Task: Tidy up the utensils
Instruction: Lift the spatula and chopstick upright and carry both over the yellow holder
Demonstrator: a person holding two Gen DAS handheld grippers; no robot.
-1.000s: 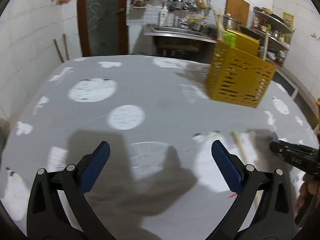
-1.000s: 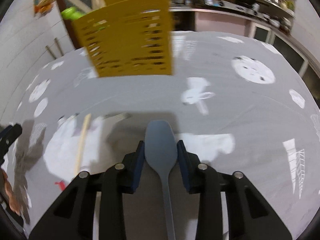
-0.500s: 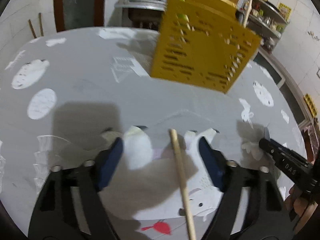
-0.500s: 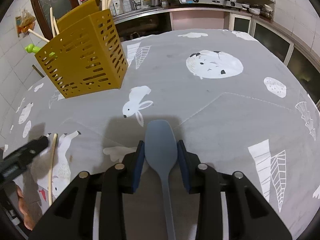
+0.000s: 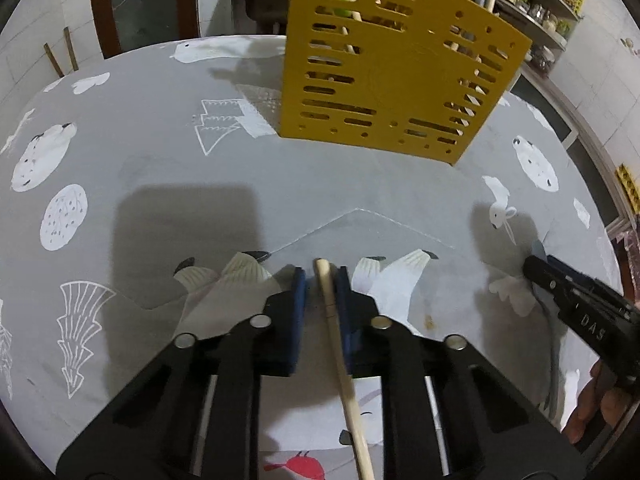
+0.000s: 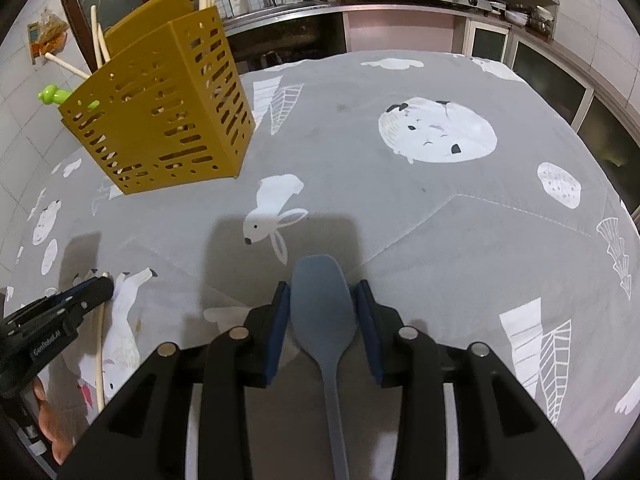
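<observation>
**At the near edge of the table: both tools on a utensil, the holder waiting beyond**

Nearest the person, on the grey patterned tablecloth (image 5: 360, 184), the left gripper (image 5: 321, 280) has its jaws closing around a pale wooden stick (image 5: 340, 352) that lies on the cloth with its tip pointing away toward the middle of the table. The blue pads flank the stick's far end. The right-hand pad looks to be against it, and a thin gap seems to remain on the left, so the grip is not yet firm.

Just to the right, also near that edge, the right gripper (image 6: 322, 292) is clamped on a blue-grey spatula (image 6: 322, 312), pads pressing both sides of the blade, handle trailing back under the tool. Whether the spatula rests on the cloth or is lifted clear of it cannot be told.

Farther in, toward the far side of the table, stands the yellow slotted holder (image 5: 392, 76), upright, with several wooden sticks and a green-handled utensil (image 6: 52, 95) already standing in it.

The step in hand looks like picking up: two loose utensils being gripped at once. Next, the left jaws need to finish squeezing before any lift, since a thin round stick can roll or slip. Then each piece must be raised, tipped upright and lowered through the holder's open top, clear of the sticks already leaning there.
</observation>
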